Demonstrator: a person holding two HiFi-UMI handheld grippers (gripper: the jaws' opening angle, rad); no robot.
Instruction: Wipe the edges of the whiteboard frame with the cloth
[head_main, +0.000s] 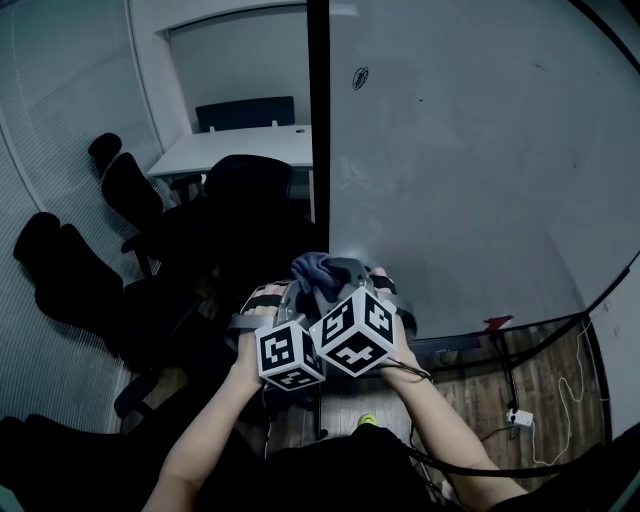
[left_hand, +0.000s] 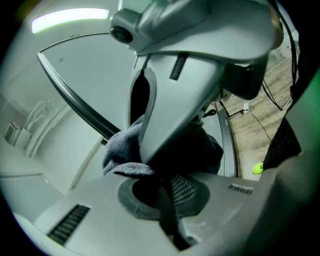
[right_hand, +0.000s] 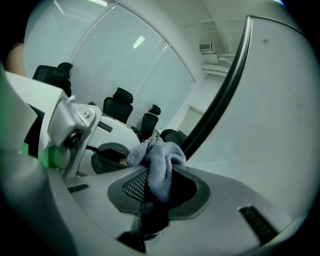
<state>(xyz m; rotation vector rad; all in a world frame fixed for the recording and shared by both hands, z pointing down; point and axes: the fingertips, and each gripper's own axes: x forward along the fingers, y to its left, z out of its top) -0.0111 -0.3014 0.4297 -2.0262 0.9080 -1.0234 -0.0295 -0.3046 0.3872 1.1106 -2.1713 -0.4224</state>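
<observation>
A grey-blue cloth (head_main: 312, 270) is bunched between my two grippers, low in the head view and right by the whiteboard's black left frame edge (head_main: 318, 150). My right gripper (head_main: 345, 288) is shut on the cloth (right_hand: 159, 165), which hangs down into its jaws, with the frame (right_hand: 220, 95) running up just beyond it. My left gripper (head_main: 285, 302) presses close against the right one. Its jaws (left_hand: 162, 182) stand nearly together on a dark fold of the cloth (left_hand: 122, 150). The right gripper's body fills most of that view, and the frame (left_hand: 75, 97) crosses behind it.
Black office chairs (head_main: 130, 200) and a white table (head_main: 235, 145) stand left of the whiteboard (head_main: 470, 160). The board's stand and cables (head_main: 515, 400) rest on the wooden floor at lower right. A glass wall (right_hand: 125, 55) lies behind the chairs.
</observation>
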